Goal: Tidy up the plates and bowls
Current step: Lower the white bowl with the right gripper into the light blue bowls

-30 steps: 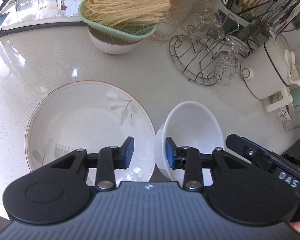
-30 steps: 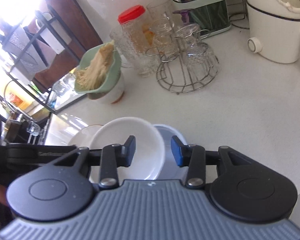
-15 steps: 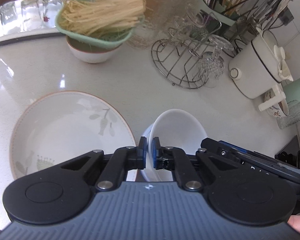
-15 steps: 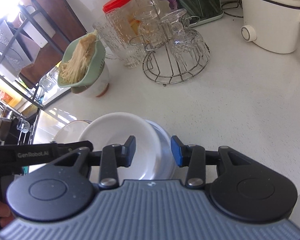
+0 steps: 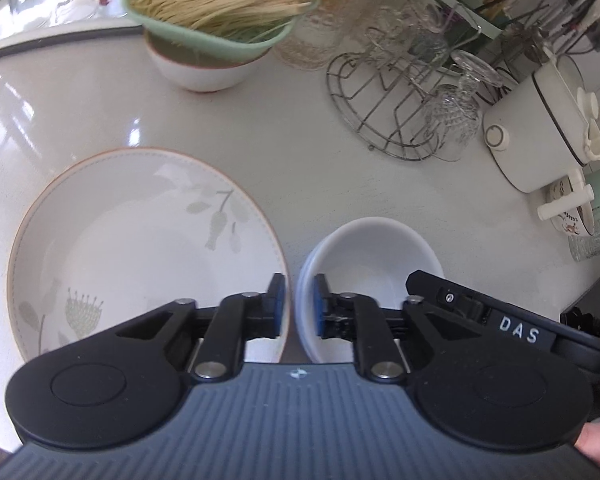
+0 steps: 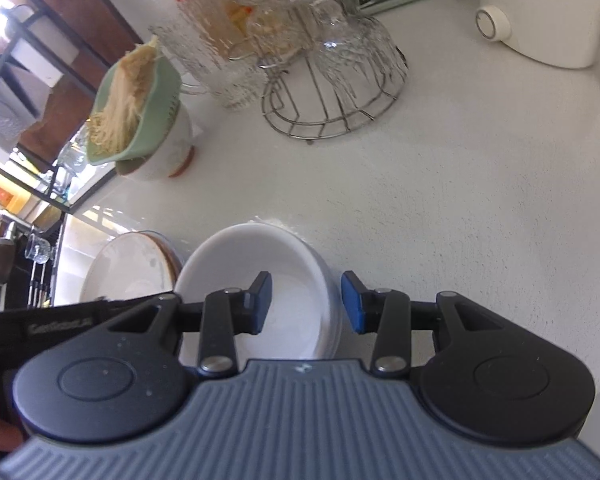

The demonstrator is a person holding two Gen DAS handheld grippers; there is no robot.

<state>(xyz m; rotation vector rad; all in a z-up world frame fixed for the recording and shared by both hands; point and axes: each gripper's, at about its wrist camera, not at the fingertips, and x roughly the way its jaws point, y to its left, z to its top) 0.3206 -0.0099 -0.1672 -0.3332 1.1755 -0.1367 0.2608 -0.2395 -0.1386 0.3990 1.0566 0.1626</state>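
A white bowl (image 5: 374, 256) sits nested in another white bowl on the counter, right of a large floral plate (image 5: 140, 240). My left gripper (image 5: 298, 306) has its jaws a little apart, straddling the bowls' left rim without clamping it. My right gripper (image 6: 306, 302) is open, its jaws on either side of the bowls' right rim (image 6: 324, 276). The plate also shows in the right wrist view (image 6: 128, 268), left of the bowls.
A green colander of noodles (image 5: 220, 4) rests on a bowl at the back. A wire rack with glasses (image 5: 412, 92), a utensil holder, a white pot (image 5: 540, 128) and a cup (image 5: 572, 212) stand to the right. Glasses sit on a tray (image 5: 48, 0) back left.
My left gripper, shut on the bowl's rim half a second ago, has opened a little. The tilted bowl has settled level into the lower bowl. Right gripper stayed open.
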